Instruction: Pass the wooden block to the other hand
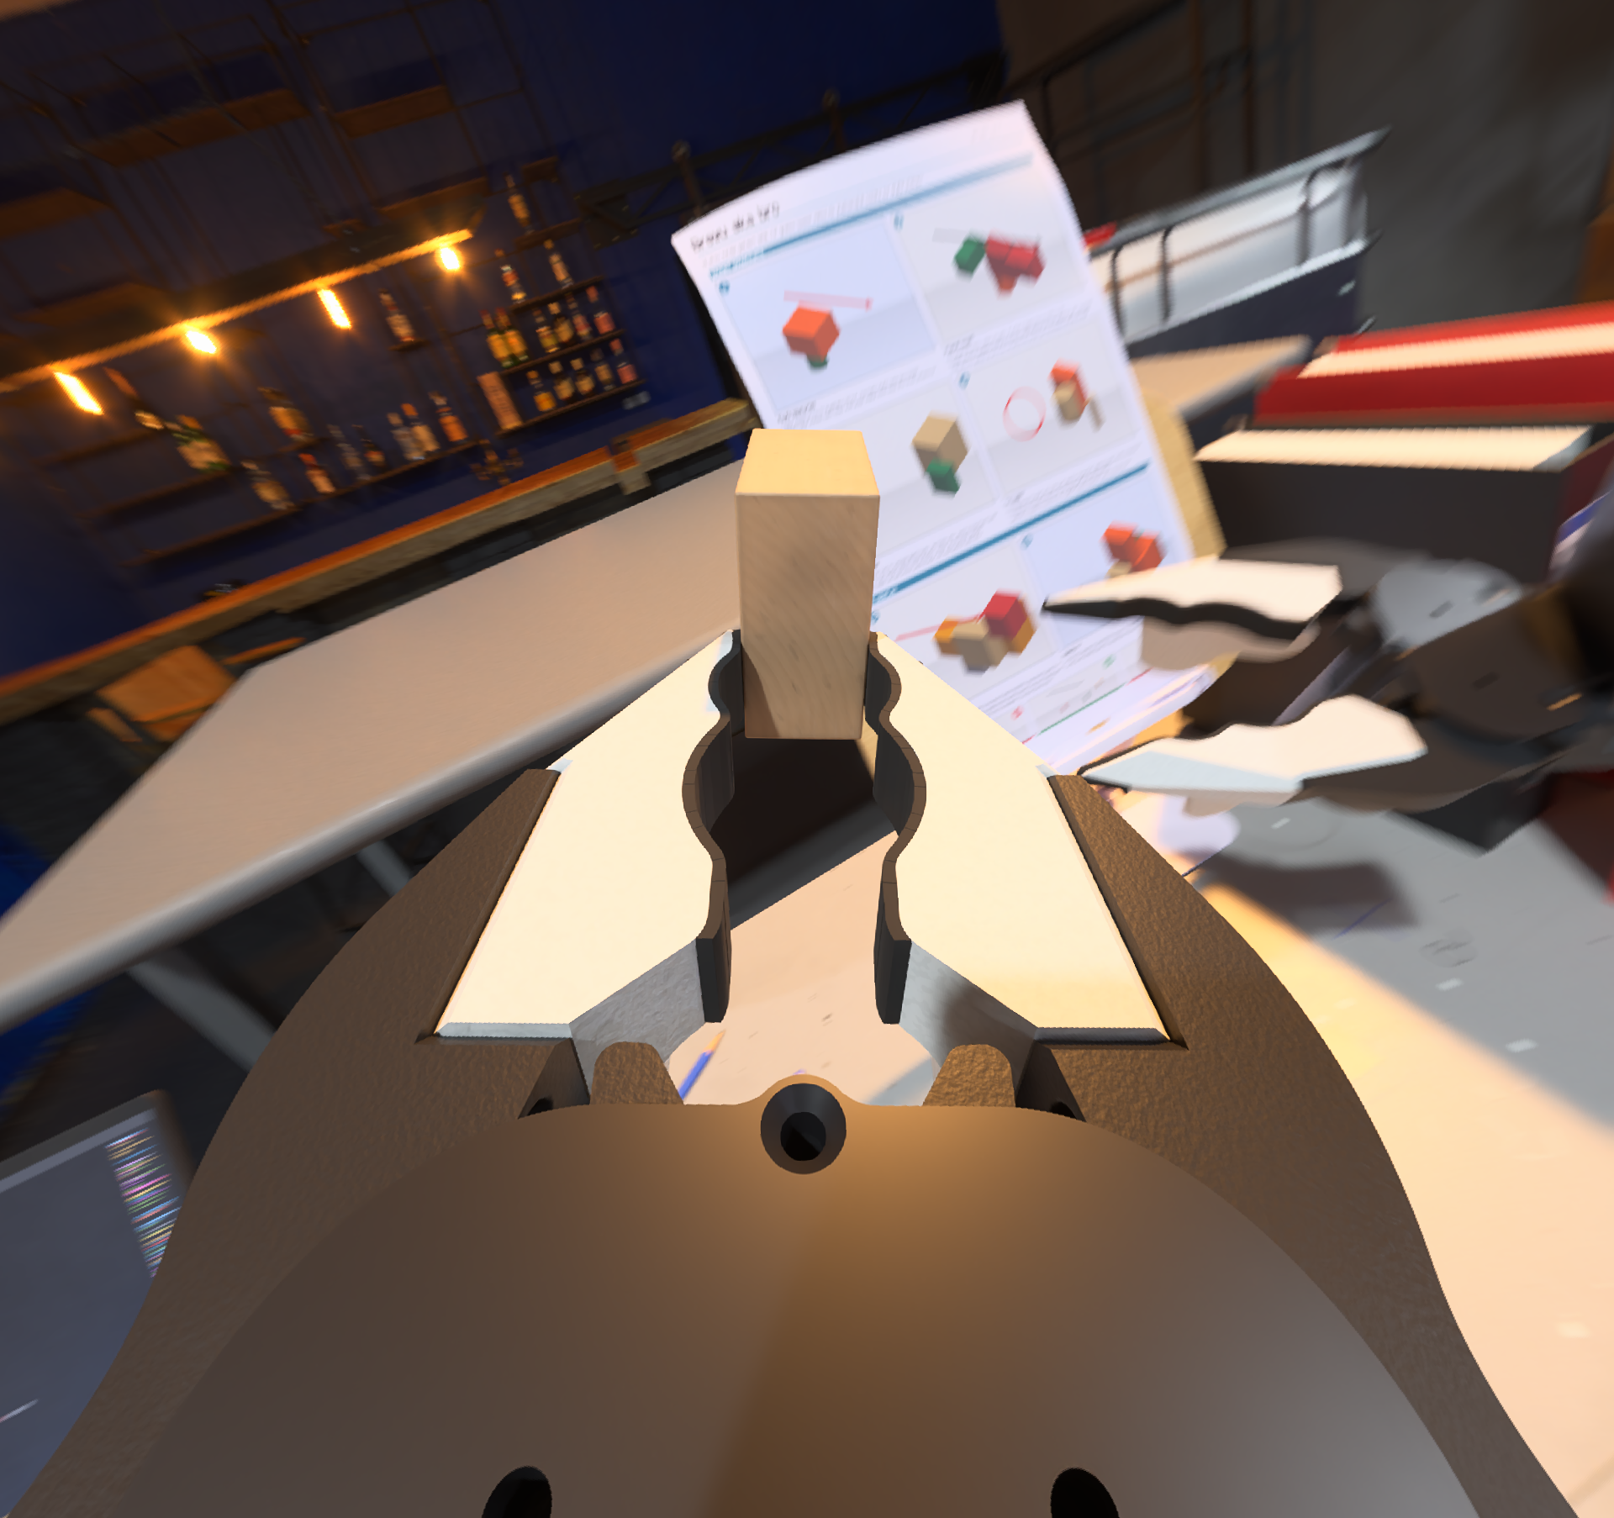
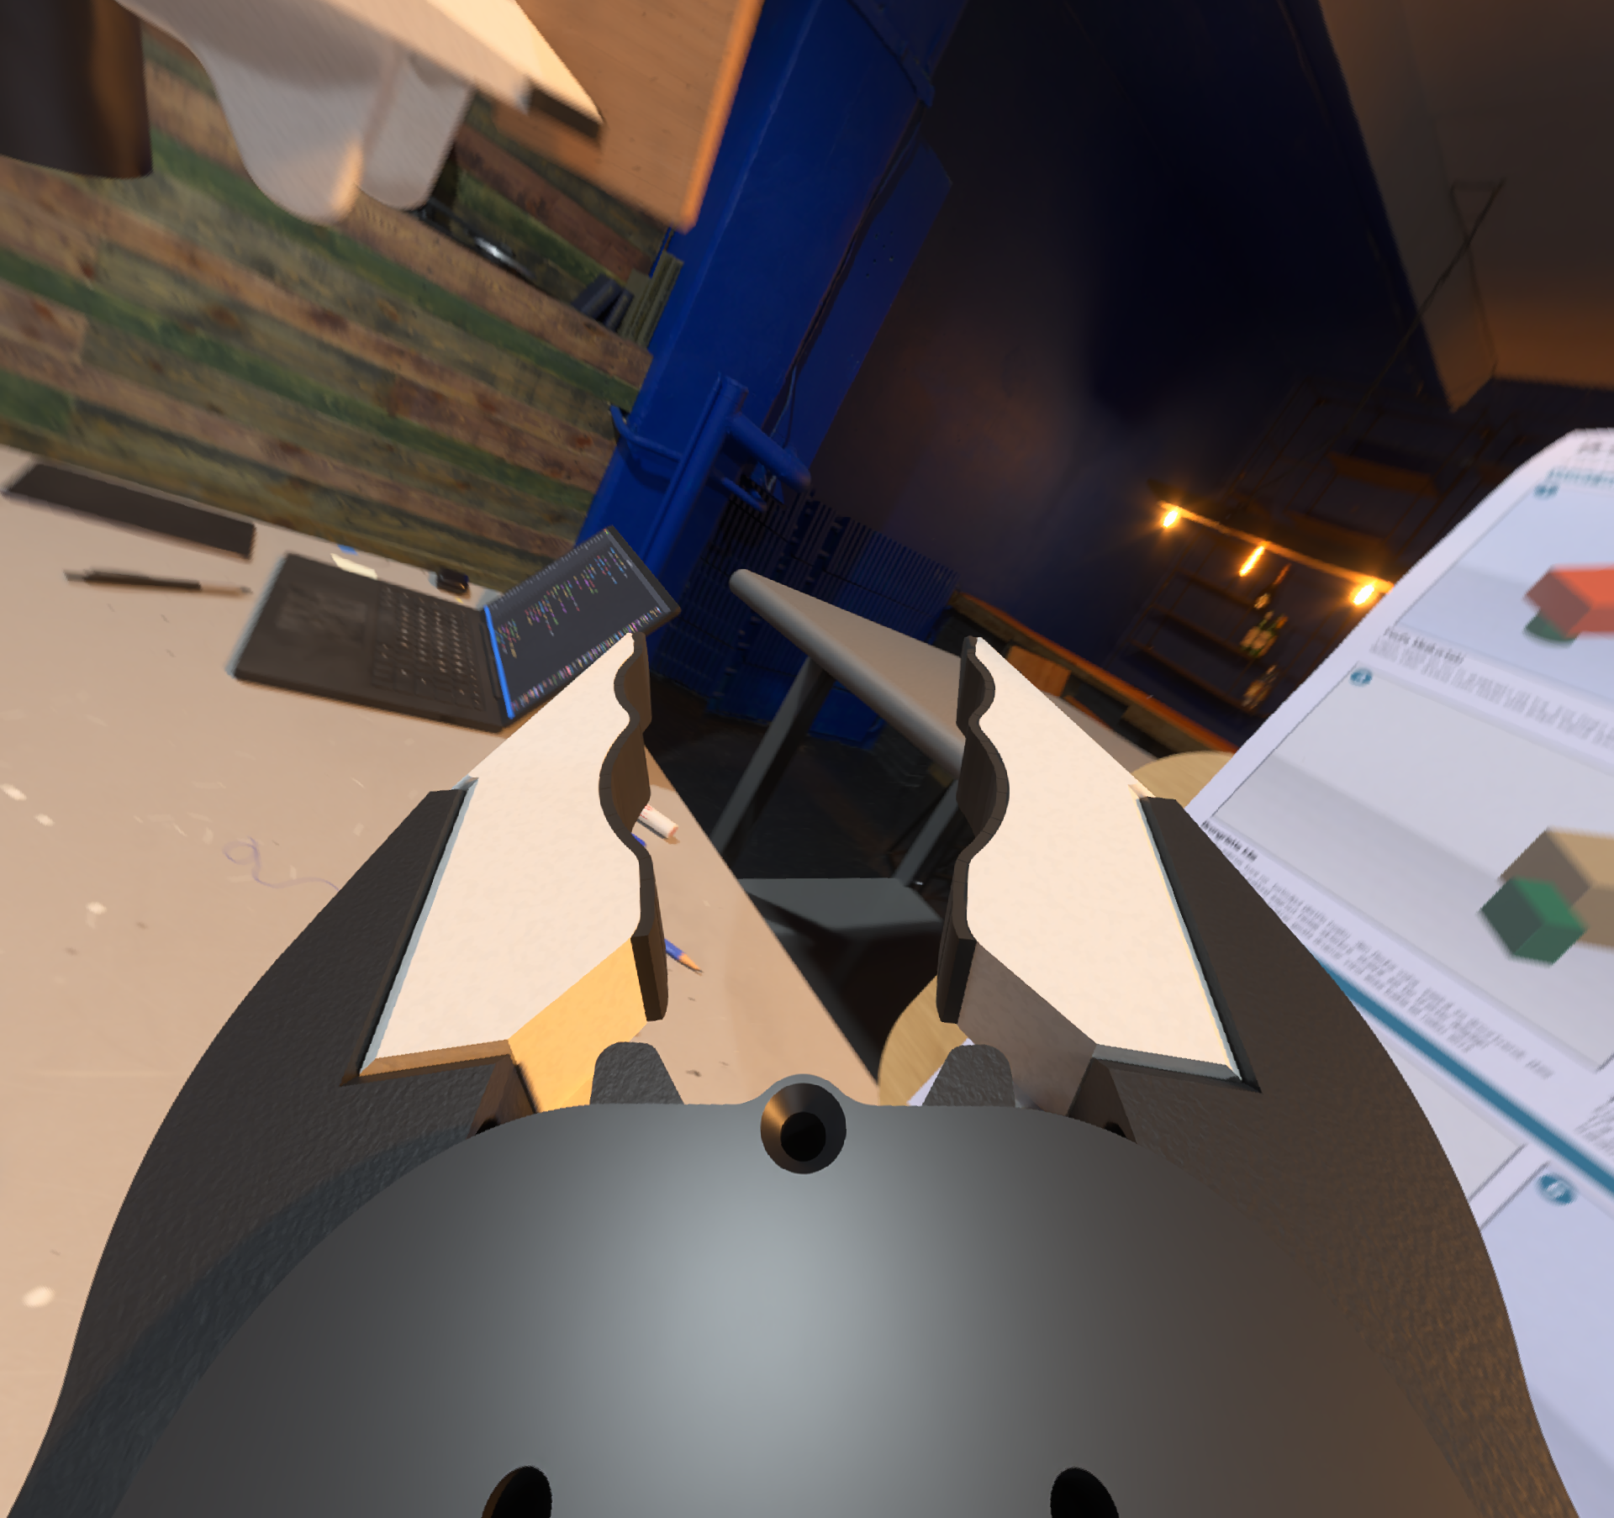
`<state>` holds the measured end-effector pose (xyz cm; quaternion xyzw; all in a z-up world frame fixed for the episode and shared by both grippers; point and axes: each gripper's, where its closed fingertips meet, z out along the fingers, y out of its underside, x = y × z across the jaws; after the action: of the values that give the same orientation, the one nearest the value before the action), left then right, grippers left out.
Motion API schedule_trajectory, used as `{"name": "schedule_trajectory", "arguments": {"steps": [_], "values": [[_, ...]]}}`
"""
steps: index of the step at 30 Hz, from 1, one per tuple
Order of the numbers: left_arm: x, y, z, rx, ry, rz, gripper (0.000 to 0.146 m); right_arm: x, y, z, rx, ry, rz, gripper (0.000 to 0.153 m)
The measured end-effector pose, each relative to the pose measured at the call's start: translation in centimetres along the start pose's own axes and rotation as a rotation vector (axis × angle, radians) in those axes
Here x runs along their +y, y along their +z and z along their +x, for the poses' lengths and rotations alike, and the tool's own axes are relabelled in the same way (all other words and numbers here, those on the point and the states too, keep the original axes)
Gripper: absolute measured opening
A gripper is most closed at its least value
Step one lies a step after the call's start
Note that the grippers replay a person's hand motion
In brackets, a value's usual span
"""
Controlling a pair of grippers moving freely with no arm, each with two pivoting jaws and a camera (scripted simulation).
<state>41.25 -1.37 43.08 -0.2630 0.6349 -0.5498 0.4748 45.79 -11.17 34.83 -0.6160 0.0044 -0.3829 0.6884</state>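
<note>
The wooden block (image 1: 805, 585) is a pale, tall rectangular piece. My left gripper (image 1: 803, 655) is shut on its lower end, so the block sticks out forward past the fingertips, held in the air above the table. My right gripper (image 1: 1065, 686) is at the right of the left wrist view, open and empty, with its fingertips pointing toward the block and a short gap from it. In the right wrist view my right gripper (image 2: 803, 655) is open with nothing between its fingers. The block (image 2: 638, 53) and a left finger (image 2: 332, 53) show at the top left, above and left of the right fingertips.
A printed instruction sheet (image 1: 943, 428) stands behind the block and also shows in the right wrist view (image 2: 1441, 821). An open laptop (image 2: 437, 646), a pencil (image 2: 157, 581) and a dark pad (image 2: 131, 507) lie on the table (image 2: 131, 908). Stacked books (image 1: 1432, 393) are at the right. A second table (image 1: 393, 708) stands beyond.
</note>
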Motion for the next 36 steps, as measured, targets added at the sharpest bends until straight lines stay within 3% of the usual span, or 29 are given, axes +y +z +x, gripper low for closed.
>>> {"name": "schedule_trajectory", "arguments": {"steps": [8,15,21,23,27,30,32,34,36], "values": [[7.5,1.7,4.1,-0.148,0.345,-0.207,0.027,-0.8,1.3,-3.3,0.08,-0.444,0.016,0.092],[9.4,1.9,6.3,-0.094,0.246,-0.306,0.027,0.1,3.0,-5.4,0.174,-0.64,0.08,0.098],[9.4,1.4,7.2,-0.04,0.166,-0.326,0.027,-0.2,2.9,-5.1,0.313,-0.775,0.123,0.07],[9.6,1.2,7.4,-0.02,0.137,-0.345,0.027,-0.3,2.7,-5.2,0.309,-0.778,0.135,0.058],[9.4,0.7,8.2,0.025,0.15,-0.353,0.027,-0.6,2.0,-5.5,0.302,-0.738,0.207,0.058],[8.2,-0.9,9.9,0.201,0.115,-0.316,0.065,-1.1,1.3,-5.5,0.236,-0.614,0.33,0.058],[7.3,-2.1,8.9,0.243,0.084,-0.273,0.092,-1.7,0.6,-6.0,0.13,-0.511,0.434,0.058],[6.6,-3.0,8.0,0.346,-0.018,-0.197,0.098,-2.6,-0.1,-6.6,0.027,-0.376,0.547,0.058],[6.5,-3.3,7.4,0.514,-0.239,-0.133,0.099,-3.6,-0.7,-7.6,-0.121,-0.213,0.634,0.058]]}}
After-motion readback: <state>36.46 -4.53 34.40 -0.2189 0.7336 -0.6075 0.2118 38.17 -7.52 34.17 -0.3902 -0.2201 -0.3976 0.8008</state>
